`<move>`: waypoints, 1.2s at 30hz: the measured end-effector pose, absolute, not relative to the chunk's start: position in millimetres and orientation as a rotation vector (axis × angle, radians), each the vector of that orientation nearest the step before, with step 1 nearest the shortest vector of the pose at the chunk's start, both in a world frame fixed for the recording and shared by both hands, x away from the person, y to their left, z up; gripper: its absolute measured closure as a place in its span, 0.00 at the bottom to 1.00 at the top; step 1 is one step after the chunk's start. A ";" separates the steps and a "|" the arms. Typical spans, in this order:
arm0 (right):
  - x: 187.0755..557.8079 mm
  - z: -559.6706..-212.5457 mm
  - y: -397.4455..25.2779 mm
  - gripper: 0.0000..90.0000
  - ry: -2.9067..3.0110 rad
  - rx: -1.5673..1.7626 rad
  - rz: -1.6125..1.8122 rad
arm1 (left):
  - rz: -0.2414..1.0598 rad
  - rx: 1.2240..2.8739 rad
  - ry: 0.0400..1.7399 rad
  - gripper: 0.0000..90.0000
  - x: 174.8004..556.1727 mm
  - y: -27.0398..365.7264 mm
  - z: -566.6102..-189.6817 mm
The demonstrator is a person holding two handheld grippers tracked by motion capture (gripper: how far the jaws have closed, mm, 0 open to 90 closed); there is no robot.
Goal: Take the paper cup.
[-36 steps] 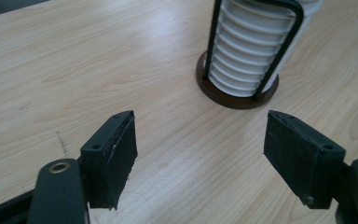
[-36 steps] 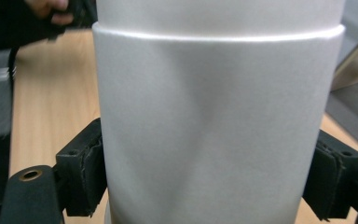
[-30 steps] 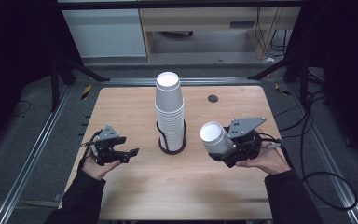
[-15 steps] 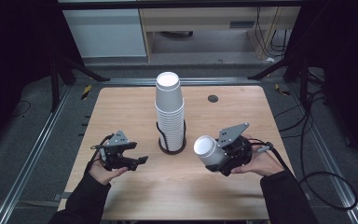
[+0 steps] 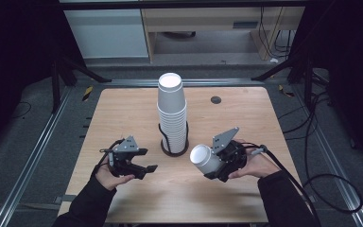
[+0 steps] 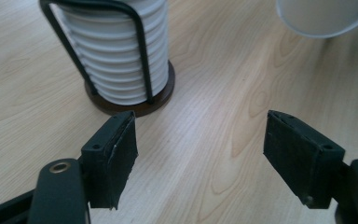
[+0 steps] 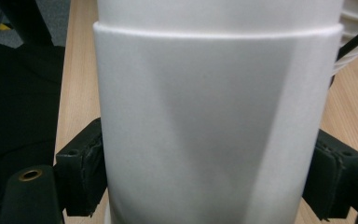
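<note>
Cup [image 7: 214, 116] gripped, stack's rings (left gripper view) [image 6: 121, 60]

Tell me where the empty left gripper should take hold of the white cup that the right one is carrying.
Probably the free upper wall. The right gripper clamps the cup low on its sides, tilted towards the left gripper. Those jaws stand open on the facing side, so come straight across and close across the wall, lightly, as paper dents.
</note>
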State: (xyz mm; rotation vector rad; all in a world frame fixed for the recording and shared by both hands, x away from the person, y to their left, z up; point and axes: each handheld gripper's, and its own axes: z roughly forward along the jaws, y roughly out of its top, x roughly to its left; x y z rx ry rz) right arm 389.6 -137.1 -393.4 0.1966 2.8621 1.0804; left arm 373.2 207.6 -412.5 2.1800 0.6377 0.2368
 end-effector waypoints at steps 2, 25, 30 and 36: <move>390.5 -394.4 -134.7 0.18 2.872 0.187 1.070 | 0.235 2.185 0.621 0.28 371.7 204.3 -411.0; 394.2 -397.9 -98.1 0.18 2.927 0.036 1.038 | 0.150 2.165 0.487 0.24 361.2 172.0 -394.0; 394.0 -398.4 -95.8 0.18 2.928 0.030 1.043 | 0.136 2.152 0.473 0.21 361.3 164.2 -391.4; 391.4 -398.2 -96.0 0.18 2.930 0.023 1.046 | 0.117 2.147 0.449 0.20 362.7 155.9 -388.7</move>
